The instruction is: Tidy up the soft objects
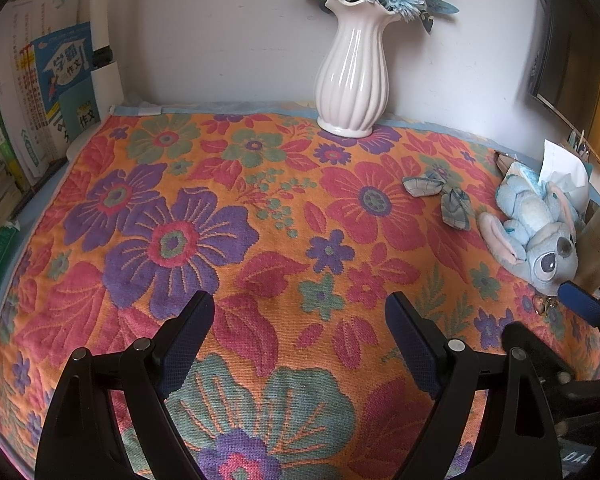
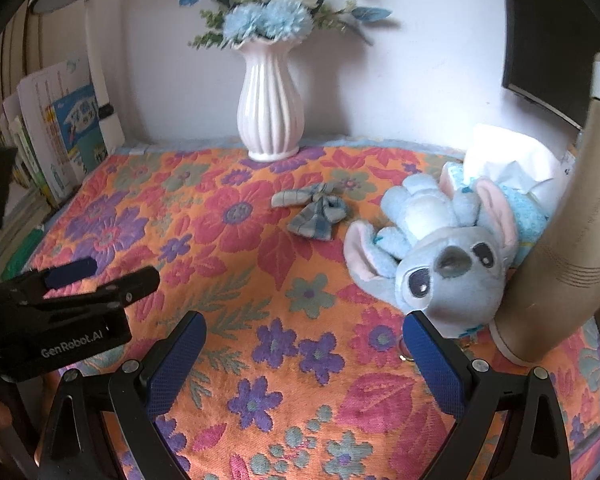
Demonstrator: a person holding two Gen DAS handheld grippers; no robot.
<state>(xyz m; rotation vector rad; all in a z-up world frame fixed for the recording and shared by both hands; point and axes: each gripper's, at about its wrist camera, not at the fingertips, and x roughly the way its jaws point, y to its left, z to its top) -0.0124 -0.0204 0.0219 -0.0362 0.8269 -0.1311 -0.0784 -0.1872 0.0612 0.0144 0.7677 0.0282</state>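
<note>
Light-blue plush toy (image 2: 440, 256), grey plaid bow (image 2: 314, 210), floral-patterned cloth (image 2: 300, 360)

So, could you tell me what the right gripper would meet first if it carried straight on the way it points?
Probably the floral cloth first. Continuing along it, the right gripper would likely reach the grey plaid bow, though depth is unclear. The blue plush toy lies off to its right.

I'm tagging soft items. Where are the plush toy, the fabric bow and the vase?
plush toy (image 2: 448, 276): right wrist view, on its face.
fabric bow (image 2: 314, 210): right wrist view, lower loop.
vase (image 1: 352, 76): left wrist view, ribbed body.
</note>
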